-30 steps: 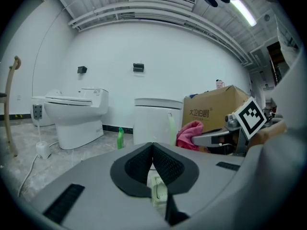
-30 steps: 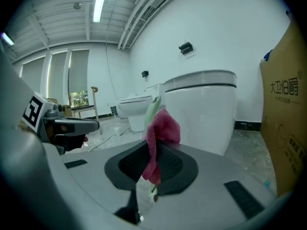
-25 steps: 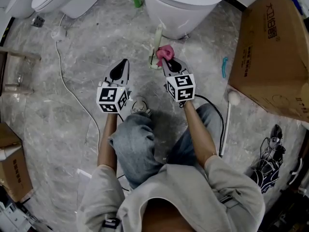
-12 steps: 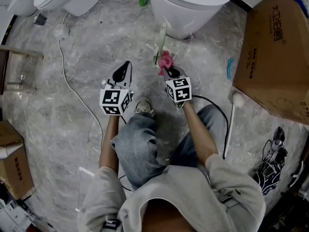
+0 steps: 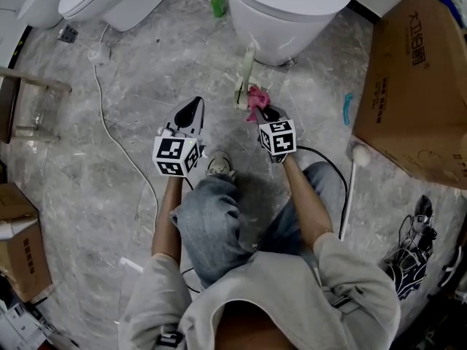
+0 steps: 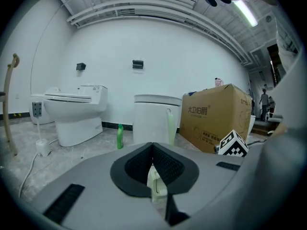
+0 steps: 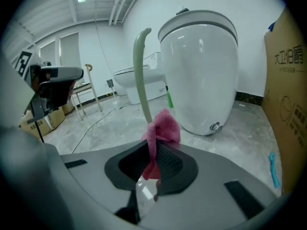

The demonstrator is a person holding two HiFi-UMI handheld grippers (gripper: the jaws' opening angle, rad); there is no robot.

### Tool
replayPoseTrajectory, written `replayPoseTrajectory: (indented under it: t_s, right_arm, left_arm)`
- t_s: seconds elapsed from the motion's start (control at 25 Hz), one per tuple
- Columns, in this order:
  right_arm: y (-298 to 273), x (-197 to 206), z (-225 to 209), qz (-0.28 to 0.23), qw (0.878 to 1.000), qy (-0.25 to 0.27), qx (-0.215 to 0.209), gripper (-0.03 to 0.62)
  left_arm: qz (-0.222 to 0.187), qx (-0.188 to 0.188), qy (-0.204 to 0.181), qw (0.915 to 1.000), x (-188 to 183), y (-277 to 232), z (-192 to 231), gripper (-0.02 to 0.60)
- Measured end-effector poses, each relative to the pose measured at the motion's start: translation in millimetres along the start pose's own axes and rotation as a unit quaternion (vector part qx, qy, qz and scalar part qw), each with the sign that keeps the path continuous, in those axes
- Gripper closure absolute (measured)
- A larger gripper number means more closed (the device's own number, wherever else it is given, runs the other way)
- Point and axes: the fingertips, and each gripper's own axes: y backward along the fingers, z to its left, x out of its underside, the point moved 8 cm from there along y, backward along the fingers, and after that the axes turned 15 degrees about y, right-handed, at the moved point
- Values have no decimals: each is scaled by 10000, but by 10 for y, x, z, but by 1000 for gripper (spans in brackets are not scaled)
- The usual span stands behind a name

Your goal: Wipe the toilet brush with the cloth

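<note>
Floor (image 5: 87, 217) open leftward, cloth (image 5: 255, 96) (right gripper (image 5: 258, 107)) beside toilet brush (image 5: 249, 63)

Left tongs (image 5: 191, 111): jaws pressed together, nothing between them; carried on bare left forearm (image 5: 166, 221), reaching forward and down.
Right tongs (image 5: 261, 113): jaws clamped on pink cloth (image 5: 255, 95); bare right forearm (image 5: 305, 206) likewise extended. The two tongs are level and apart.

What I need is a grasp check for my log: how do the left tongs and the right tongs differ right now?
The right tongs are shut on a pink cloth, while the left tongs are shut with nothing between them. The right tongs hold the cloth up beside the toilet brush; the left tongs sit off to the side, apart from it. Both are closed and point toward the white toilet.
</note>
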Motion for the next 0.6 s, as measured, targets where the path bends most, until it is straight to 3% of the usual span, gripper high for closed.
replayPoseTrajectory:
  t_s: [0.36,0.6]
  right_arm:
    - [734,-826,-454,-1119,9925,183,461,537]
    - [1374,-1507,-471,-2103,9749,561,467,537]
  left_arm:
    - [-153,79,197,9997,-8,-16,-100,561]
    - [-193,121,215,9995,-4,-11,-172,561]
